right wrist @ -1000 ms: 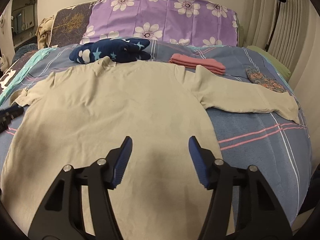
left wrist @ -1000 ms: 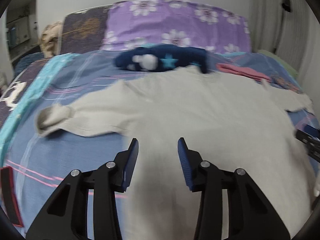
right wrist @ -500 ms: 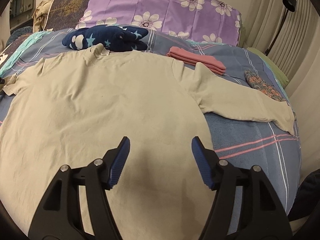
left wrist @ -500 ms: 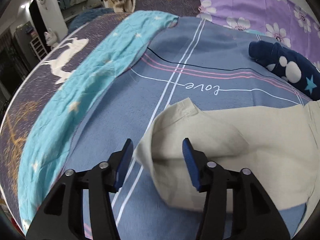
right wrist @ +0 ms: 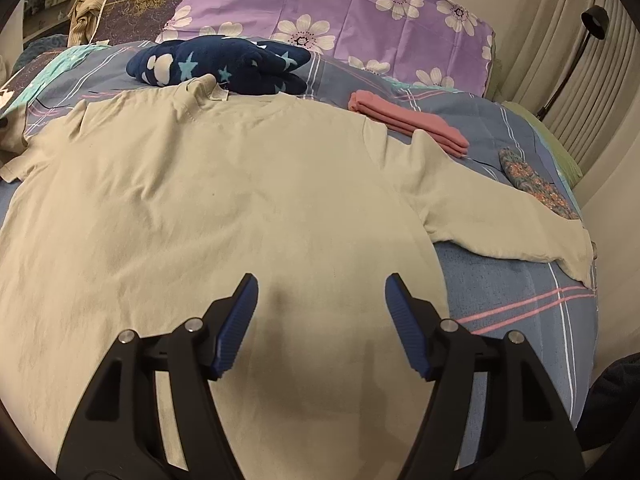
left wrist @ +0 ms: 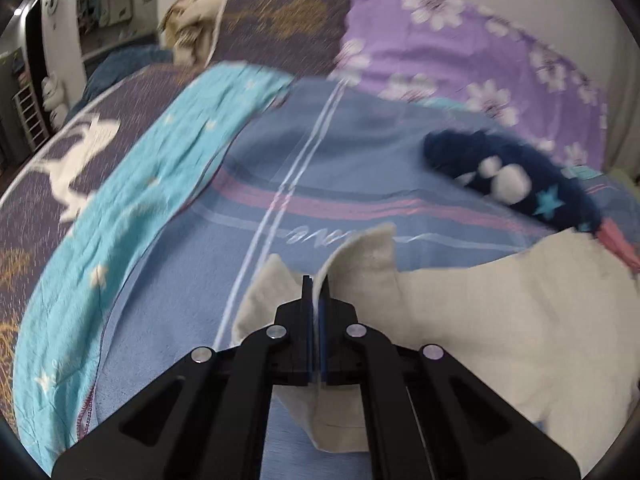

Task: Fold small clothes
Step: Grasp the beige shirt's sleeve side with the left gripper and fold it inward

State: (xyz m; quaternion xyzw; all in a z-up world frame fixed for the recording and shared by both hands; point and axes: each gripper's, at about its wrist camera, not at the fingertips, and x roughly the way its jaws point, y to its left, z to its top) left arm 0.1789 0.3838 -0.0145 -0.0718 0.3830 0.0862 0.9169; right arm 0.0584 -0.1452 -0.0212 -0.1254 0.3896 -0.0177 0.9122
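Observation:
A beige long-sleeved shirt [right wrist: 240, 184] lies spread flat on the blue striped bedsheet [right wrist: 520, 288], neck toward the pillows. My left gripper [left wrist: 316, 285] is shut on the cuff end of the shirt's left sleeve [left wrist: 368, 256]; the cloth stands up in a fold between the pads. The rest of that sleeve [left wrist: 500, 312] trails off to the right. My right gripper [right wrist: 320, 292] hangs open just above the lower body of the shirt, with nothing between its fingers. The right sleeve [right wrist: 500, 216] lies stretched out to the right.
A navy star-print garment [right wrist: 224, 64] lies bunched at the shirt's collar. Folded pink clothes [right wrist: 408, 124] and a small patterned piece [right wrist: 532, 184] lie at the back right. A purple flowered pillow [right wrist: 340, 8] stands behind. A turquoise cloth [left wrist: 140, 200] runs along the bed's left side.
My left gripper swung left from over the shirt's body to the left sleeve's cuff and shut on it, lifting the cloth. The right gripper edged forward over the shirt, still open.

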